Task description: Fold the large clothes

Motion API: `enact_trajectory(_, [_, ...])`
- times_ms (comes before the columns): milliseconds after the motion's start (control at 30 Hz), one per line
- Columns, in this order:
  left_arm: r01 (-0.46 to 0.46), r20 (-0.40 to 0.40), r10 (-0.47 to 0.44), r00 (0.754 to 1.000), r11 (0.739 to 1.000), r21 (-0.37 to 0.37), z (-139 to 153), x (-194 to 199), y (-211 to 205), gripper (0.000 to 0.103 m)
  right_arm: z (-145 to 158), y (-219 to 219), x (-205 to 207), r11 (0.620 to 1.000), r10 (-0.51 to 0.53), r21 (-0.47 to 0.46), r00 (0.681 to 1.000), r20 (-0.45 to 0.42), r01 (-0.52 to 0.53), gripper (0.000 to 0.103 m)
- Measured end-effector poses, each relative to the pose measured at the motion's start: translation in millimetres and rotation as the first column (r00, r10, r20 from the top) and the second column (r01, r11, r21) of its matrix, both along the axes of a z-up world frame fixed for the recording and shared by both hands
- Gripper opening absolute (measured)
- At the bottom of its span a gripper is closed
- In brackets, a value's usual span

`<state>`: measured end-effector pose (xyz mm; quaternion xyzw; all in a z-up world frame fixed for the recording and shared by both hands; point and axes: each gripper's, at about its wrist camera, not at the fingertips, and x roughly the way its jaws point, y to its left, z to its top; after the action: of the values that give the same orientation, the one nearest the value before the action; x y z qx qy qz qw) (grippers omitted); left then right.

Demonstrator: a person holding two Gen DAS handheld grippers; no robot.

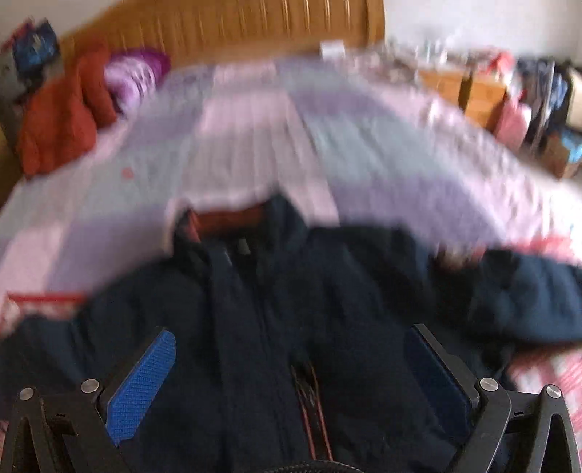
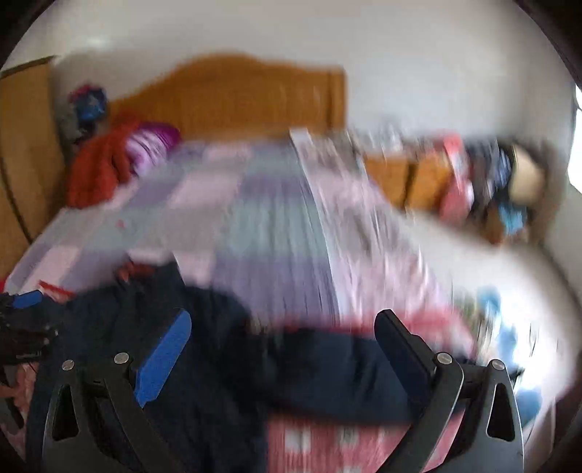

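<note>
The dark navy cloth jacket (image 1: 276, 327) looks soft and matt, with a dull red lining at the collar. The lilac and grey patchwork cloth bedspread (image 1: 254, 138) is matt too. The honey-coloured wooden headboard (image 1: 232, 29) has a smooth, faintly shiny finish. The left gripper (image 1: 291, 364) has matt black arms, blue rough-textured pads (image 1: 142, 385) and bright metal rivets.

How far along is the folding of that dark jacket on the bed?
Barely begun. Done: the navy jacket lies spread flat on the bed, one sleeve stretched sideways. In hand: nothing; the left gripper and right gripper are open above it. Left: every fold.
</note>
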<state>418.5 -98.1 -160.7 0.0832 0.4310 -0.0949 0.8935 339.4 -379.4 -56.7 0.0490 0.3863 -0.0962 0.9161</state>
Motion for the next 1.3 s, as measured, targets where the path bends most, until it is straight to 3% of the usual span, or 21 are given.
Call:
enact_trajectory(100, [0.052,-0.011,-0.051,0.999,0.997,0.065,-52.2,-1.9,-23.4,0.103,-81.2,-43.8,-29.4,0.991,-0.131,0.002,0.983,-0.128,0.132,0.103])
enact_trajectory(200, [0.034,-0.03,-0.033,0.999,0.998,0.046,-86.2,10.8,-37.4,0.103,-136.8,-109.6,-69.4,0.94,-0.316,0.061,0.924,-0.216,0.336,0.103])
enact_trajectory(333, [-0.001,-0.039,0.004,0.999,0.998,0.07,-116.5,31.6,-52.3,0.103,-177.8,-190.5,-112.1,0.83,-0.498,0.127,0.824,-0.269,0.543,0.103])
enact_trajectory(467, [-0.048,-0.055,0.054,0.997,0.994,0.097,-148.7,47.1,-55.2,0.103,-193.8,-245.6,-130.6,0.753,-0.581,0.176,0.767,-0.273,0.634,0.103])
enact_trajectory(533, [-0.078,-0.059,0.082,0.995,0.995,0.065,-154.9,47.3,-49.9,0.103,-197.9,-263.0,-137.0,0.726,-0.591,0.224,0.757,-0.279,0.65,0.103])
enact_trajectory(633, [-0.11,0.002,0.11,0.994,0.993,0.04,-144.8,41.0,-53.9,0.103,-210.3,-279.2,-145.8,0.684,-0.588,0.333,0.761,-0.275,0.649,0.103])
enact_trajectory(767, [-0.054,0.042,0.056,0.998,0.997,-0.053,-125.0,44.2,-82.0,0.103,-226.8,-282.6,-130.9,0.667,-0.547,0.43,0.792,-0.273,0.609,0.103])
enact_trajectory(867, [-0.025,0.023,0.025,0.999,1.0,0.0,-132.5,62.0,-110.6,0.103,-237.6,-285.9,-117.4,0.638,-0.555,0.462,0.784,-0.279,0.616,0.103])
enact_trajectory(933, [-0.044,-0.091,0.049,0.995,0.997,0.063,-161.8,83.0,-121.4,0.103,-243.1,-293.0,-104.4,0.615,-0.586,0.463,0.762,-0.273,0.639,0.103])
enact_trajectory(1033, [-0.068,-0.074,0.071,0.995,0.997,0.048,-169.3,84.3,-120.6,0.103,-245.5,-301.4,-84.3,0.586,-0.61,0.487,0.748,-0.262,0.648,0.102])
enact_trajectory(1100, [-0.065,-0.052,0.069,0.996,0.996,0.067,-169.2,80.2,-123.1,0.103,-247.4,-302.4,-69.9,0.593,-0.601,0.48,0.752,-0.27,0.646,0.085])
enact_trajectory(1133, [-0.066,-0.046,0.069,0.997,0.996,0.067,-169.8,79.2,-123.2,0.103,-246.5,-301.1,-63.8,0.615,-0.59,0.461,0.761,-0.27,0.64,0.056])
enact_trajectory(1167, [-0.07,-0.042,0.073,0.996,0.995,0.067,-170.0,78.5,-123.6,0.103,-242.5,-298.7,-59.1,0.644,-0.576,0.441,0.775,-0.259,0.626,0.04])
enact_trajectory(1233, [-0.072,-0.033,0.075,0.997,0.995,0.075,-170.2,77.4,-125.9,0.103,-235.9,-297.4,-59.1,0.664,-0.578,0.428,0.784,-0.227,0.613,0.026])
enact_trajectory(1300, [-0.073,-0.032,0.075,0.997,0.995,0.066,-169.8,82.3,-121.4,0.103,-219.3,-299.6,-62.6,0.689,-0.594,0.39,0.785,-0.178,0.61,0.021])
